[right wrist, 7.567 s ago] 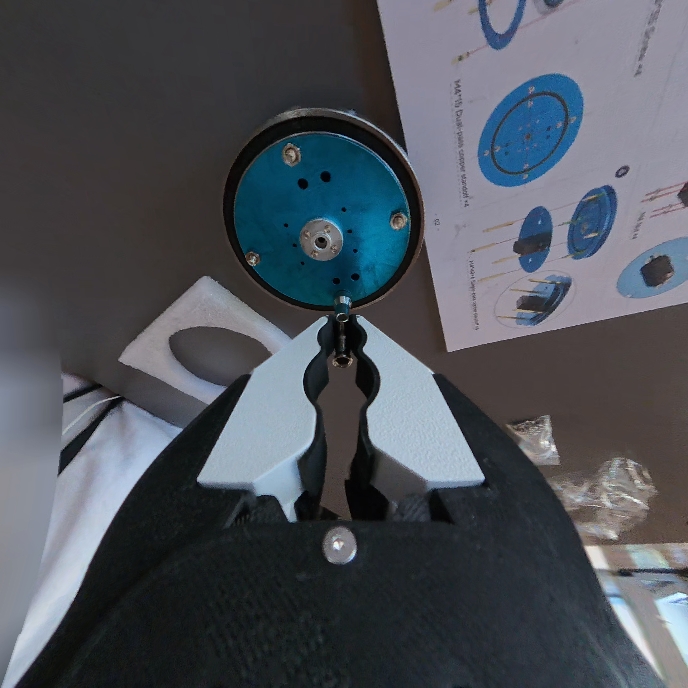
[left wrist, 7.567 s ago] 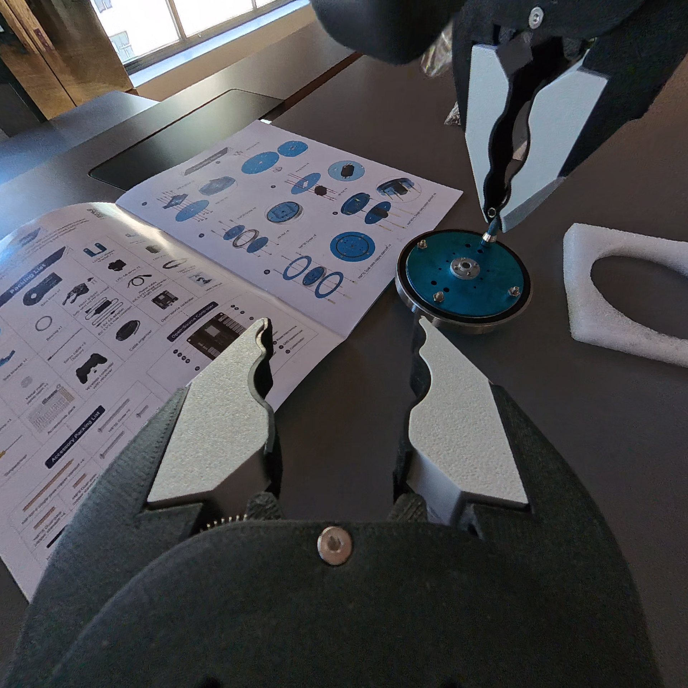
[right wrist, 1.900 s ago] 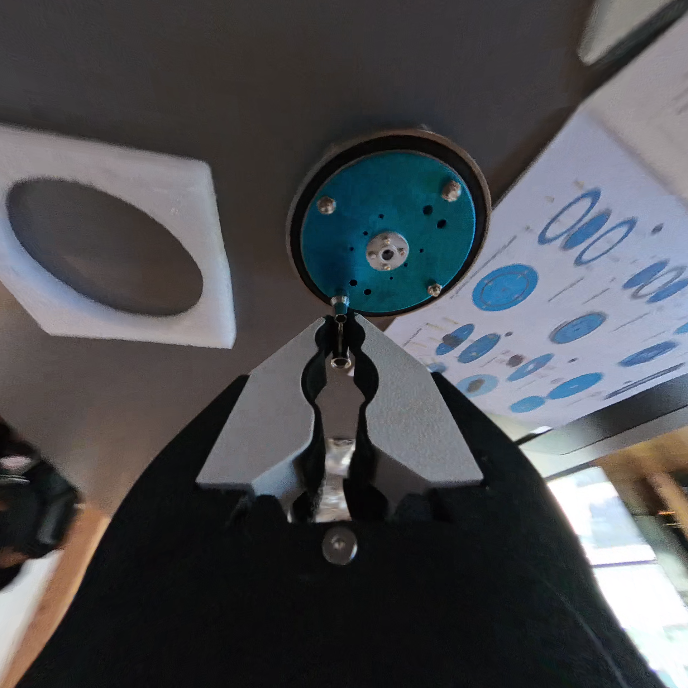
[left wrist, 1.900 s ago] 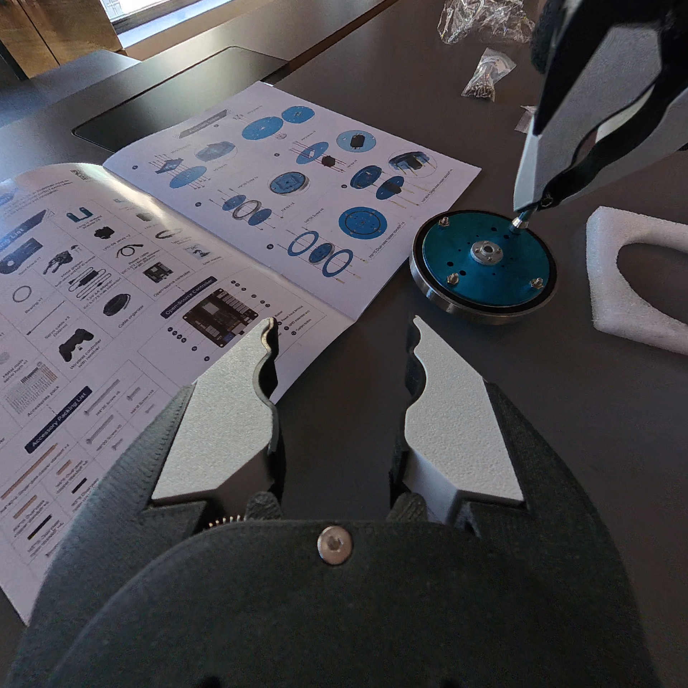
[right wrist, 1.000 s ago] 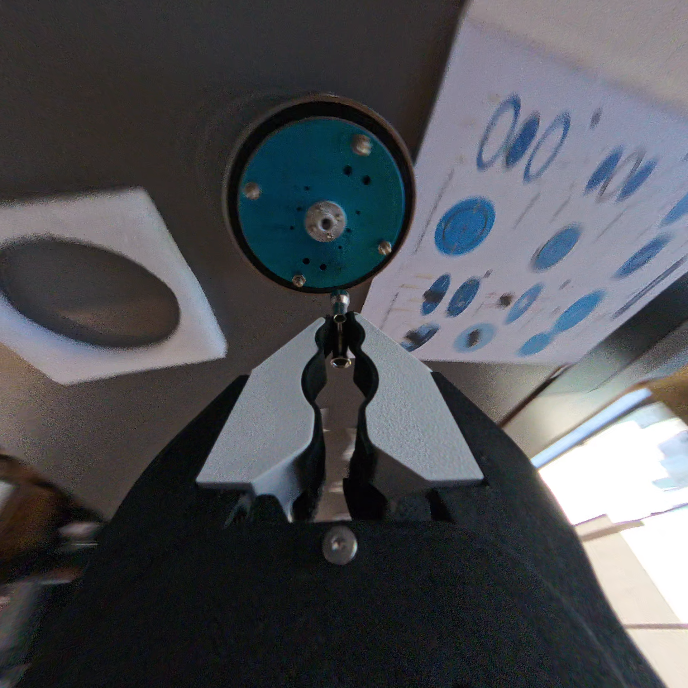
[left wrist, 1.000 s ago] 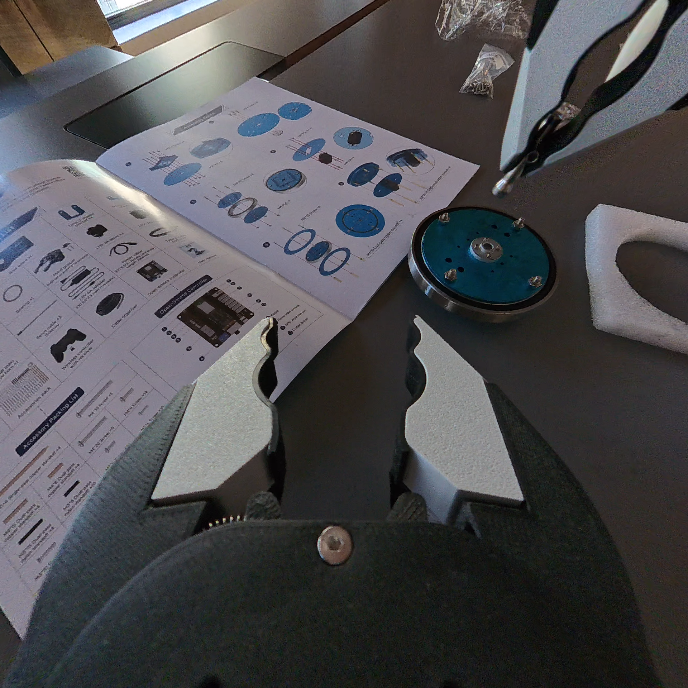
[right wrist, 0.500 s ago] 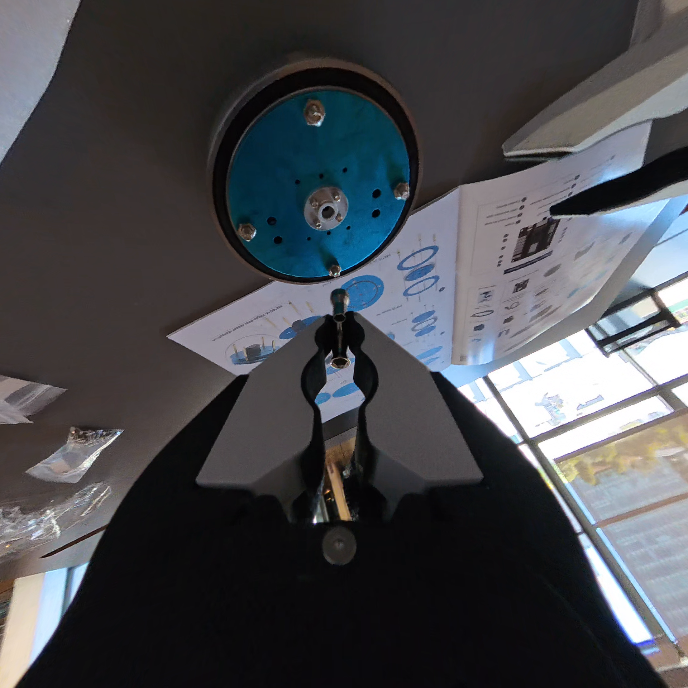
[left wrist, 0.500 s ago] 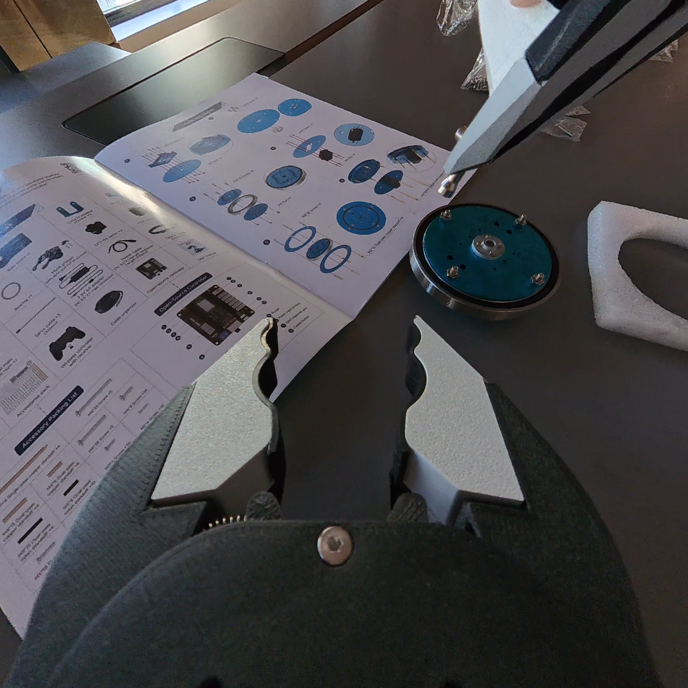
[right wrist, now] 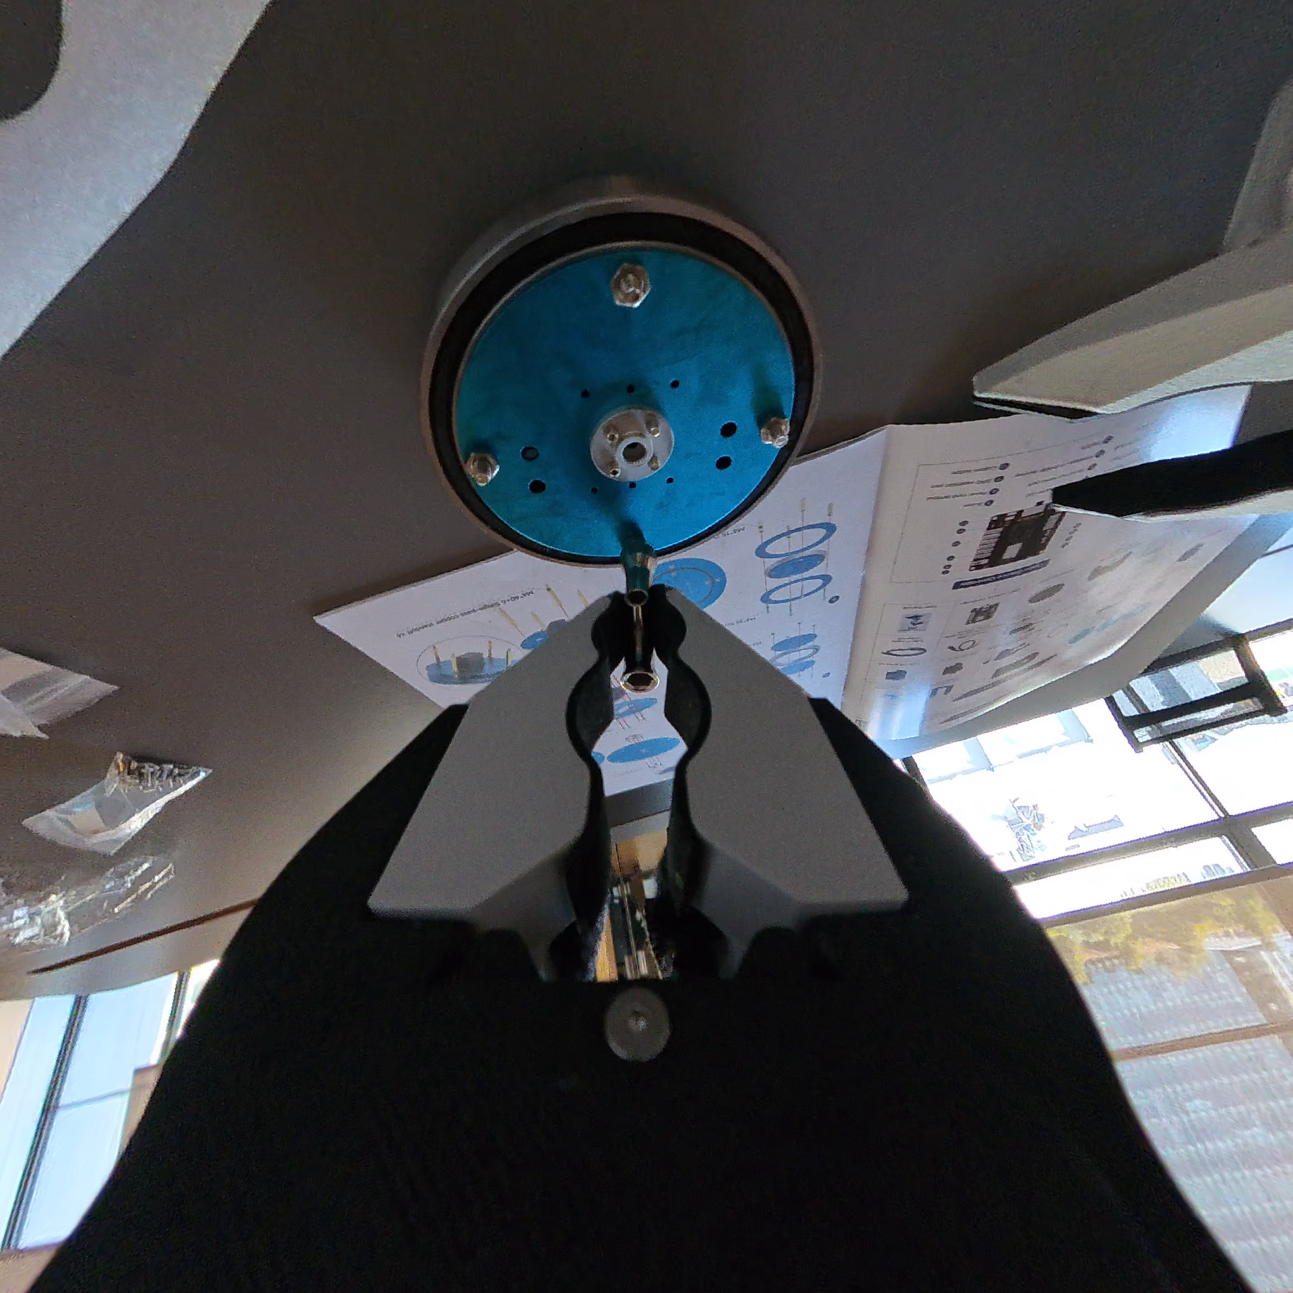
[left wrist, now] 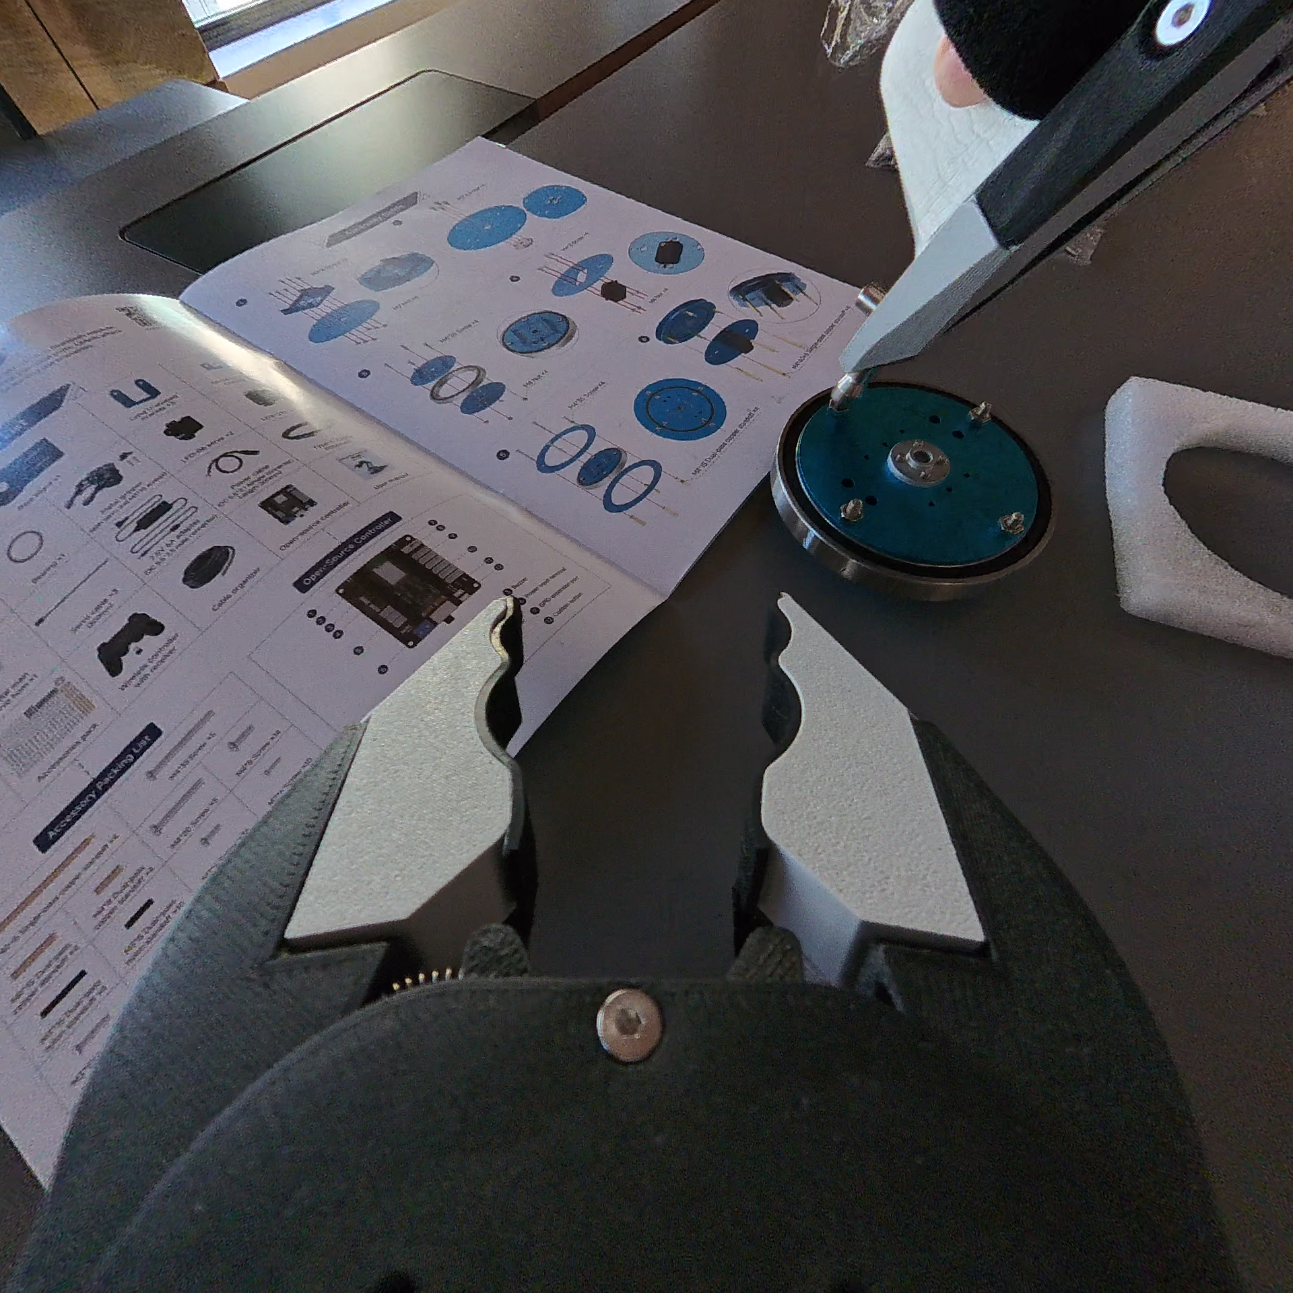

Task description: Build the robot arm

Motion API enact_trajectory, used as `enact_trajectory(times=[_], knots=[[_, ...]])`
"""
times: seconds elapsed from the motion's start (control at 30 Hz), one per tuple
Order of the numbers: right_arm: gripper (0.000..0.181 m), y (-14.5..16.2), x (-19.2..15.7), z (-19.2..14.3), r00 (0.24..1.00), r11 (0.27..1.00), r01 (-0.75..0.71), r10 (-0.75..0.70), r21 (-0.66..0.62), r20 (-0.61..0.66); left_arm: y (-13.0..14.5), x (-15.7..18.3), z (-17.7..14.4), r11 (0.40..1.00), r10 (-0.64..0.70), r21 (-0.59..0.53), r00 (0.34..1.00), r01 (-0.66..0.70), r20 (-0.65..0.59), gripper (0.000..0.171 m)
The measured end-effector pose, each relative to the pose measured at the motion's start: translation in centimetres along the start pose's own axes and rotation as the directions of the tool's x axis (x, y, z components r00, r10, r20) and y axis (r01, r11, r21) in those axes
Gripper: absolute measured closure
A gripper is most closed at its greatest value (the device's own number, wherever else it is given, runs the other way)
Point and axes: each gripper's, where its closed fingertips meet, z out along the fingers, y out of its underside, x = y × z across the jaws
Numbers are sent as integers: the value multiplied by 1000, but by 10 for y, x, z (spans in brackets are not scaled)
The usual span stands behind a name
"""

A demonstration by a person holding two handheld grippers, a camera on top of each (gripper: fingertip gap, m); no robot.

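A round blue plate in a steel ring (left wrist: pixel 916 490) lies on the dark table (left wrist: pixel 909 735), with a silver hub at its middle and three nuts on its face. My right gripper (right wrist: pixel 638 602) is shut on a small metal socket tool (right wrist: pixel 638 651). The tool's tip rests on a fastener at the plate's near-left rim (right wrist: pixel 633 542). The right gripper also shows in the left wrist view (left wrist: pixel 867 360), coming down from the upper right. My left gripper (left wrist: pixel 644 616) is open and empty, hovering over the table in front of the plate, its left finger over the booklet's corner.
An open instruction booklet (left wrist: pixel 350 455) lies left of the plate. A white foam frame (left wrist: pixel 1154 504) with an oval cutout lies right of it. Clear bags of small hardware (right wrist: pixel 112 804) lie farther off on the table. Windows (right wrist: pixel 1084 804) stand beyond the table.
My right gripper lifted the tool off the plate's far-right fastener, swung round to the left side, and has come down onto the fastener at the plate's left rim. My left gripper stayed open and almost still.
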Motion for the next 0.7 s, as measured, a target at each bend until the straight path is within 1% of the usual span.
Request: enact_trajectory(times=[0.13,0.33,0.43,0.5,0.63,0.7], knots=[[175,0,-2,2,999,999,34,-33,-13,31,-1,0,-1,1000,2,1,1000,-2,2,102],[175,-1,0,4,998,998,62,-62,-1,33,-1,-1,-1,1000,2,2,1000,-2,5,102],[175,-3,-1,3,989,989,148,-149,20,15,-1,-1,-2,1000,4,4,1000,-4,7,103],[175,-3,-1,4,984,984,176,-176,30,17,-1,-1,-2,1000,1,3,1000,-1,7,103],[175,-2,-1,5,986,985,164,-165,46,36,0,-1,-1,1000,3,-2,1000,-3,7,103],[175,-1,-1,5,991,992,120,-123,42,59,0,-1,-1,1000,5,-2,1000,-5,7,103]])
